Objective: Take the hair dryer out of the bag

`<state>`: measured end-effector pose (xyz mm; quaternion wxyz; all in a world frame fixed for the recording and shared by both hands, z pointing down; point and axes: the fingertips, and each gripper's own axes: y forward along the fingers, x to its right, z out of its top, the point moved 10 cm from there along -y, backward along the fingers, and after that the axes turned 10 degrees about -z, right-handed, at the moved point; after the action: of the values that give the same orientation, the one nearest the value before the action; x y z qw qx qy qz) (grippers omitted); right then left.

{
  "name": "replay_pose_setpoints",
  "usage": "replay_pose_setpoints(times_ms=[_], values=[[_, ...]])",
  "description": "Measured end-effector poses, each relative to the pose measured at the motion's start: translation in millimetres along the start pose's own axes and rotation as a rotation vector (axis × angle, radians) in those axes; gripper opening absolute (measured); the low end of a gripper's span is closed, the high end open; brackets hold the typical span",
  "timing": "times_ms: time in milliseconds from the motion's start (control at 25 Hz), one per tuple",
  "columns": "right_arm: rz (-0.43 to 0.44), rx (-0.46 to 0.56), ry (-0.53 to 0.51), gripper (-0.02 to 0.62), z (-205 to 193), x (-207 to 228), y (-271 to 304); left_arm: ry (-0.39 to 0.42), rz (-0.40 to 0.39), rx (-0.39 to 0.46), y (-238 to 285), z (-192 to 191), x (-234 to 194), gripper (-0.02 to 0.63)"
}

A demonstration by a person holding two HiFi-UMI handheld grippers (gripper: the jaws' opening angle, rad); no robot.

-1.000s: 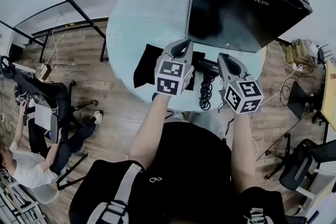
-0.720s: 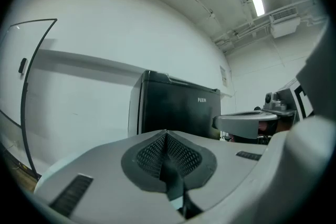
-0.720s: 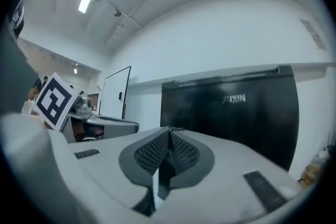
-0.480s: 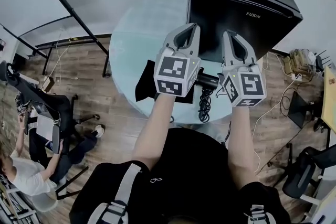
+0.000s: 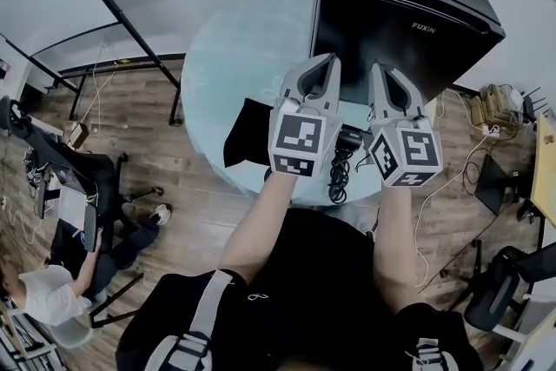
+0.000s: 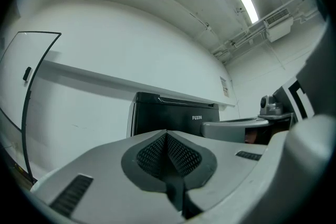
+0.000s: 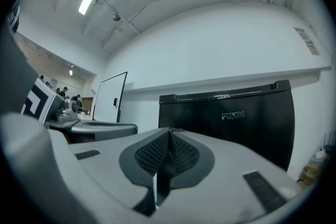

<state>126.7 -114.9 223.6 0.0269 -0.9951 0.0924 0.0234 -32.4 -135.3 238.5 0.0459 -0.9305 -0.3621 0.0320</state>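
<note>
Head view shows my left tongs (image 5: 323, 65) and right tongs (image 5: 382, 70) now raised off the tabletop (image 5: 217, 65), both clenched on nothing, with the hair dryer (image 5: 349, 137) lying outside the bag (image 5: 246, 133) near the front edge, so the job looks done.

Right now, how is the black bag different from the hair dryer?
The bag lies flat and limp; the hair dryer is bulkier, with a coiled cord. The bag sits left of the hair dryer, which is outside it. Both are black and lie on the table.

One left gripper (image 5: 323, 65), one right gripper (image 5: 382, 70), one table (image 5: 230, 48), one bag (image 5: 248, 130), one hair dryer (image 5: 348, 138), one fridge (image 5: 408, 22)
</note>
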Motion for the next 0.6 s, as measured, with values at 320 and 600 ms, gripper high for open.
replay_pose_setpoints(times_ms=[320,600], values=[[0.018,-0.027,0.001,-0.002,-9,-3,4,-0.017,0.012,-0.012,-1,-8,-8,0.005],[0.034,-0.019,-0.003,-0.002,-9,-5,12,-0.015,0.006,-0.014,3,-8,-13,0.005]])
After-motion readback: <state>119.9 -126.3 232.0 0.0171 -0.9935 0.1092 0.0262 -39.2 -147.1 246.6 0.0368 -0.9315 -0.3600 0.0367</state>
